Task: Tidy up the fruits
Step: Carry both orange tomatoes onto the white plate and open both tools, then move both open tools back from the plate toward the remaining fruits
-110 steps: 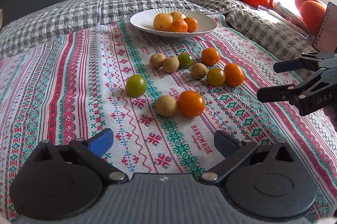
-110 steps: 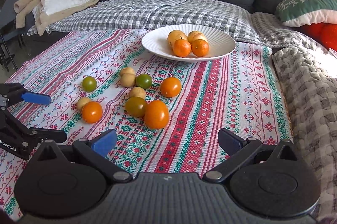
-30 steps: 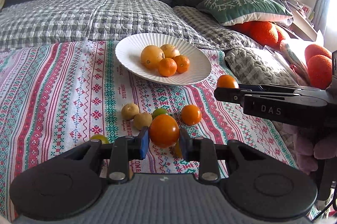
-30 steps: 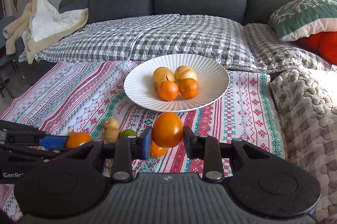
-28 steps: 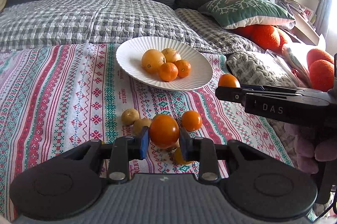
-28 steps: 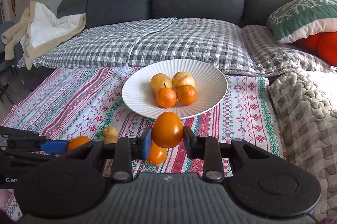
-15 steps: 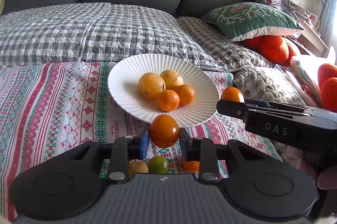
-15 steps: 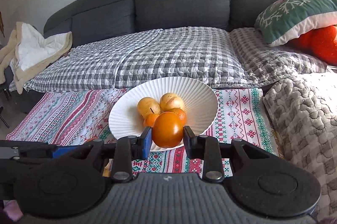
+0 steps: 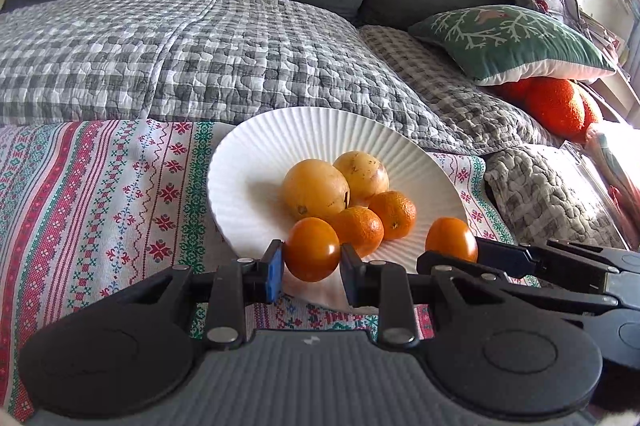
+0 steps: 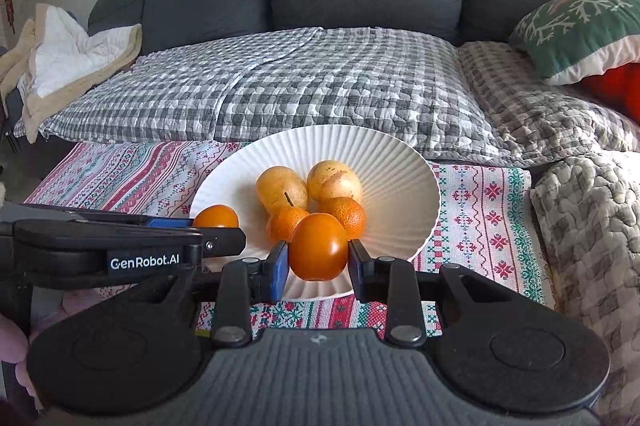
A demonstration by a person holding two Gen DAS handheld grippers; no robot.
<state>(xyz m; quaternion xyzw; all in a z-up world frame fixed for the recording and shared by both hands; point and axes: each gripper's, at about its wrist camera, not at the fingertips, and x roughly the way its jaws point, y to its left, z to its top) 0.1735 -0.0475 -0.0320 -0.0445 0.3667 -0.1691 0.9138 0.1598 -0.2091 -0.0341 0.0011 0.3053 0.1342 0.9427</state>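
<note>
Currently, two items in transit: left gripper [image 9: 312,262], fingers pinching a smooth orange fruit [image 9: 311,249] at its widest part; right gripper [image 10: 318,260], fingers likewise pinched on a second orange fruit [image 10: 319,246]. Both held by the sides, likely so each can drop straight down once released. Both hover at the near rim of the plate [image 9: 240,162], which sits at the far edge of the patterned cloth [image 9: 100,194], against the grey checked quilt [image 9: 200,46]. Plate contents: two yellow fruits [image 9: 316,188] and two mandarins [image 9: 358,226], clustered at centre. Open room: bare plate on the left, the far side and the right; the near part is tight, being close to the mandarins. Grippers lie side by side, near each other, so each needs its own landing spot. Rim is shallow, so a rolling fruit could escape onto the cloth.
</note>
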